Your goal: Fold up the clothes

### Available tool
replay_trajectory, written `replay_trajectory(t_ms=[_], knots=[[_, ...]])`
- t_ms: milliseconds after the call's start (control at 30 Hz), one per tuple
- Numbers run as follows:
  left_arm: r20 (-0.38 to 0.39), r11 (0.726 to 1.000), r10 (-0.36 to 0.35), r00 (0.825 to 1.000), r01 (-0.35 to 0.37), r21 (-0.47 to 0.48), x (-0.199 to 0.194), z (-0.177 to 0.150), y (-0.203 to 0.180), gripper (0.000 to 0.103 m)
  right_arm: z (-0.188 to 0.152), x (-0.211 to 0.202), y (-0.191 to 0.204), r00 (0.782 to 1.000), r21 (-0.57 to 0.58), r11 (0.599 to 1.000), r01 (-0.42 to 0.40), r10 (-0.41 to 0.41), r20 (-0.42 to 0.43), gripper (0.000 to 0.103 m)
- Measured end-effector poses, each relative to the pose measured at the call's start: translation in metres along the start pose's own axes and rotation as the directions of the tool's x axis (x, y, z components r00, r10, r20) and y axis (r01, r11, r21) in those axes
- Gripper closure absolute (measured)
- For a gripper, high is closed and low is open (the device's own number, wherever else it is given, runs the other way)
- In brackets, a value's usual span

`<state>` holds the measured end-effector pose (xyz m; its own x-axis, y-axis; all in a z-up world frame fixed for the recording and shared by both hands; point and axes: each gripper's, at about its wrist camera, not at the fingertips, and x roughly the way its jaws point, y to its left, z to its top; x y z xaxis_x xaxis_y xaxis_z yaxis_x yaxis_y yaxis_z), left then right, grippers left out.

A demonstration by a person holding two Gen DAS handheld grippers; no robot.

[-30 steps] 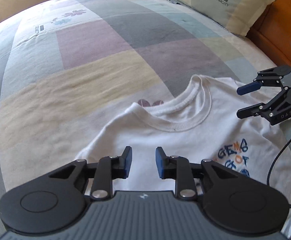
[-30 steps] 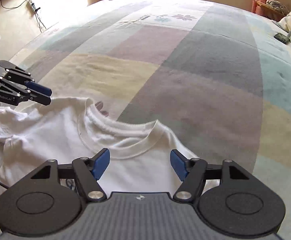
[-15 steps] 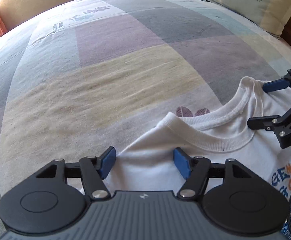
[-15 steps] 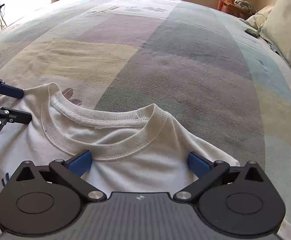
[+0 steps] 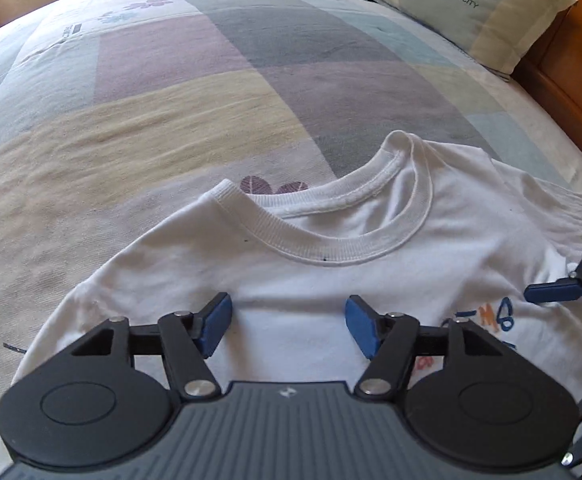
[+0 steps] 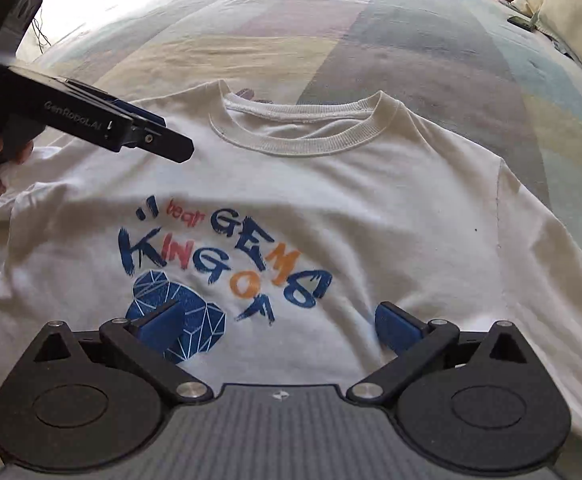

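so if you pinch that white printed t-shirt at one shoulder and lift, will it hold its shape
Probably not. The white cotton t-shirt with the blue and orange print lies limp on the patchwork bedspread, with soft creases near its sleeve, so it would likely droop and bunch. It looks thin, so probably light. The ribbed collar seems thicker and may sag less.

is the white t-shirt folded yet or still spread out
Spread out. The t-shirt lies flat, face up on the bed, collar and chest print fully showing, no fold across it.
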<state>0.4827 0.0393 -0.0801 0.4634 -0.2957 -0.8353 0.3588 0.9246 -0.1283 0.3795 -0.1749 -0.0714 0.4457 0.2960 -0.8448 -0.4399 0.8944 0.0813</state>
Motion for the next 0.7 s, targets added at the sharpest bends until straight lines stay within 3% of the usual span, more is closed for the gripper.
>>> replay_trajectory(t_ms=[133,233,367,467,533,633,700], knots=[[0.014,0.996,0.058,0.998,-0.057,-0.063,0.007,0.025,0.008,0.04,-0.001,0.006,0.006,0.999,-0.014,0.999,0.044,-0.044,0.025,0.0],[0.017,0.998,0.04,0.999,-0.039,-0.058,-0.004,0.033,0.005,0.04,0.011,0.011,0.001,0.997,-0.005,0.998,0.061,-0.06,0.044,0.0],[0.015,1.0,0.001,1.0,-0.001,-0.019,-0.026,0.022,-0.012,0.039,0.017,-0.004,-0.003,0.996,0.07,0.997,0.044,-0.05,0.072,0.0],[-0.015,1.0,-0.014,1.0,0.014,-0.028,-0.034,0.003,-0.021,0.038,0.003,-0.02,0.001,0.996,0.113,0.994,0.004,-0.015,0.09,0.0],[-0.052,0.999,-0.022,0.998,0.02,-0.048,-0.032,-0.01,-0.024,0.038,-0.015,-0.029,-0.001,0.995,0.154,0.988,0.023,-0.037,0.09,0.0],[-0.094,0.996,-0.002,0.996,-0.006,-0.086,-0.024,-0.024,-0.024,0.038,-0.044,-0.037,-0.02,0.989,0.237,0.963,0.131,-0.142,0.033,0.0],[-0.078,0.997,0.005,0.997,-0.011,-0.081,-0.026,-0.026,-0.027,0.038,-0.061,-0.041,-0.037,0.977,0.287,0.935,0.208,-0.211,-0.02,0.0]])
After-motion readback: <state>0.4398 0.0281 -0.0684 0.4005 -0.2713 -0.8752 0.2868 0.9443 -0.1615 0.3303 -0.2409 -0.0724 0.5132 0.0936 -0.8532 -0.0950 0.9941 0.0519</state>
